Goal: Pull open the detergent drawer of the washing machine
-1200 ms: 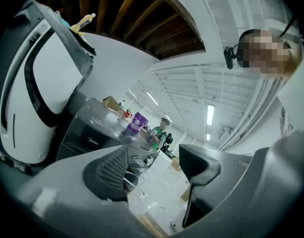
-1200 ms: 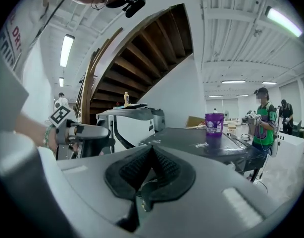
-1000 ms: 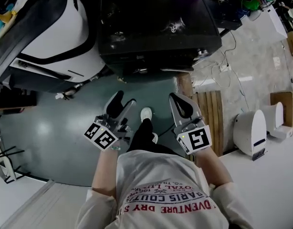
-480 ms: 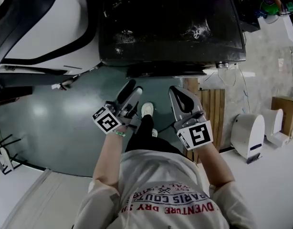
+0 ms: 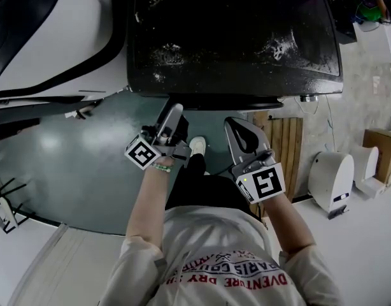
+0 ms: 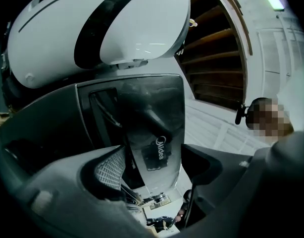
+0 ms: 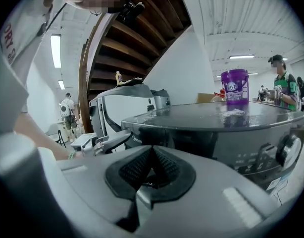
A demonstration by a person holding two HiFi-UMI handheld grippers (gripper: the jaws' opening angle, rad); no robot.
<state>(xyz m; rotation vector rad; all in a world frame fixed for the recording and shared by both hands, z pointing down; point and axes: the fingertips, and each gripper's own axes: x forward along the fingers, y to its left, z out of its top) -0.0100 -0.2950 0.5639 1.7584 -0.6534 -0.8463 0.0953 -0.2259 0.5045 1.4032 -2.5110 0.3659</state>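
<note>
The black washing machine [image 5: 234, 37] fills the top of the head view. Its glossy drawer front [image 6: 154, 118] with a white brand label faces the left gripper view, up close. My left gripper [image 5: 172, 112] is at the machine's front edge, left of centre. Its jaws are opening, and the drawer front shows in the gap between them [image 6: 157, 167]; the pads do not press on it. My right gripper [image 5: 237, 126] hangs a little short of the machine's front, shut with nothing in it; its ribbed pads meet [image 7: 151, 168]. The right gripper view also shows the left gripper [image 7: 107, 140] against the front panel.
A large white appliance [image 5: 49, 37] stands left of the washer. A wooden pallet [image 5: 284, 152] and white devices [image 5: 329, 180] lie to the right on the floor. A purple cup [image 7: 234, 87] sits on the washer's top. My shoe [image 5: 195, 146] is below the grippers.
Both grippers have come forward to the washer's front. The left one has rolled onto its side and reached the front edge. The right one stays shut.
</note>
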